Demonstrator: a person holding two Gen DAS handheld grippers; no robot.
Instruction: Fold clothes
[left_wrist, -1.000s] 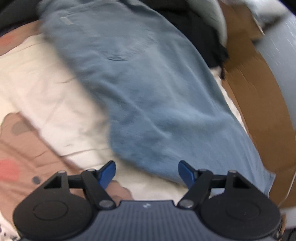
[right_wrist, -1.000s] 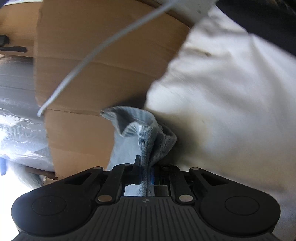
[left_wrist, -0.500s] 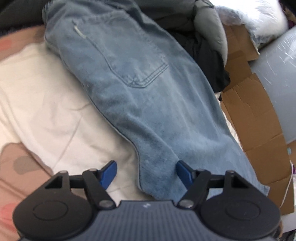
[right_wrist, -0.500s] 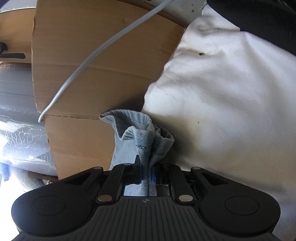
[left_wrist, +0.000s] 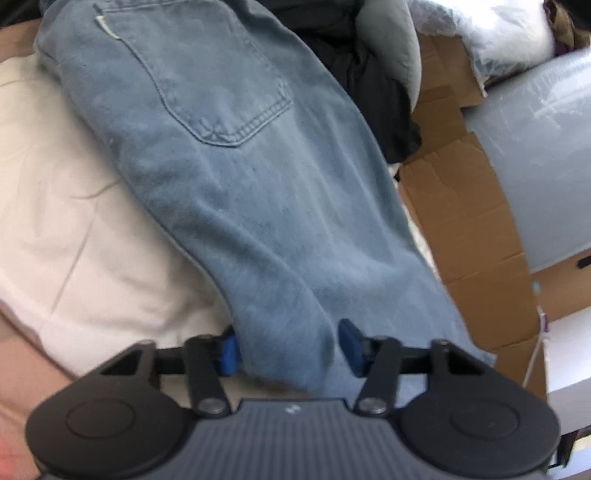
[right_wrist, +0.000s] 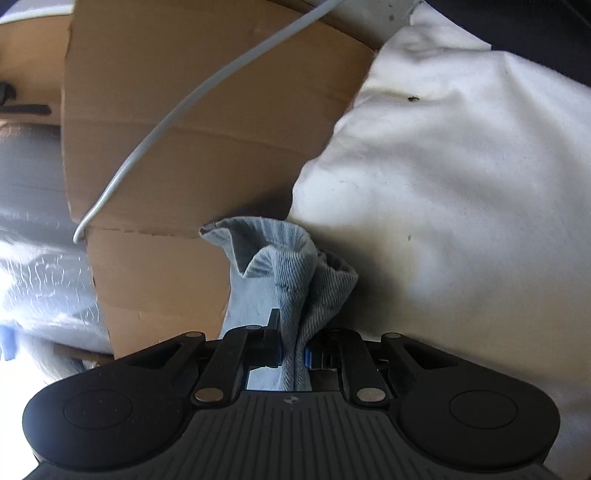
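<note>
Left wrist view: jeans (left_wrist: 236, 177) lie flat on the white bedding (left_wrist: 74, 206), the left gripper (left_wrist: 288, 345) closing around their near edge. Right wrist view: the right gripper (right_wrist: 291, 349) pinches a bunched hem beside cardboard (right_wrist: 192, 122). Both corners look nearly secured; next, probably lift and fold.

Faded blue jeans (left_wrist: 236, 206) lie back-pocket up across a cream sheet (left_wrist: 74, 206).

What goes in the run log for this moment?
left gripper: closing around jeans hem | right gripper: shut on jeans hem | fold: not yet begun
</note>
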